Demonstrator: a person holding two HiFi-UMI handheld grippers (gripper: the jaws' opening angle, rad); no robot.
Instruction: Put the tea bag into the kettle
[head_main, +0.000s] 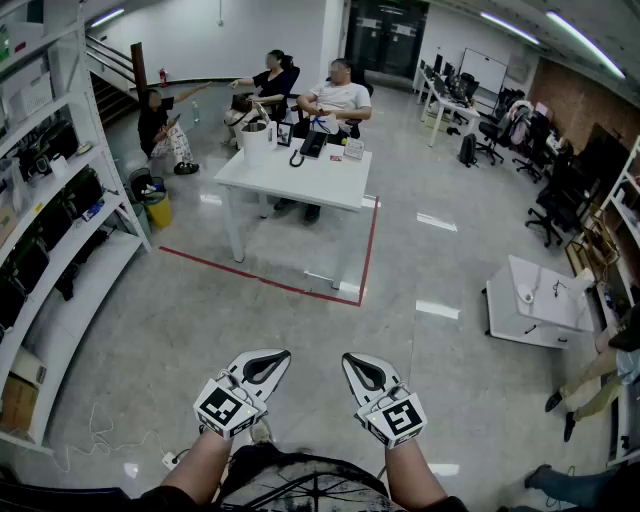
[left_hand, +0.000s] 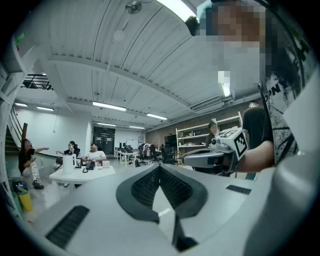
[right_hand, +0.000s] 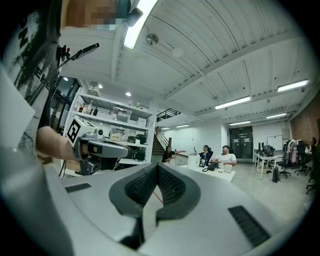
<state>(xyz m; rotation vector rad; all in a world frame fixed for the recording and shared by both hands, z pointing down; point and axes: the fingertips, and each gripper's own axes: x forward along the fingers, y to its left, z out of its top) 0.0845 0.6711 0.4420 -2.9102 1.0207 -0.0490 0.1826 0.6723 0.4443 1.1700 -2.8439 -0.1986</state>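
A white kettle (head_main: 257, 143) stands on a white table (head_main: 300, 185) far across the room, next to black items and a small box. I cannot make out a tea bag at this distance. My left gripper (head_main: 264, 364) and right gripper (head_main: 361, 368) are side by side low in the head view, held level and well short of the table. Each has its jaws together at the tips with nothing between them. The left gripper view shows the kettle (left_hand: 68, 163) small at the left, and the right gripper view shows the kettle (right_hand: 193, 159) right of centre.
Three people (head_main: 335, 98) sit behind the table. A red tape line (head_main: 270, 281) marks the floor around it. Shelving (head_main: 50, 235) lines the left wall, with a yellow bin (head_main: 158, 210) nearby. A low white table (head_main: 540, 300) and a person's legs (head_main: 585, 385) are at the right. A cable (head_main: 110, 435) lies near my feet.
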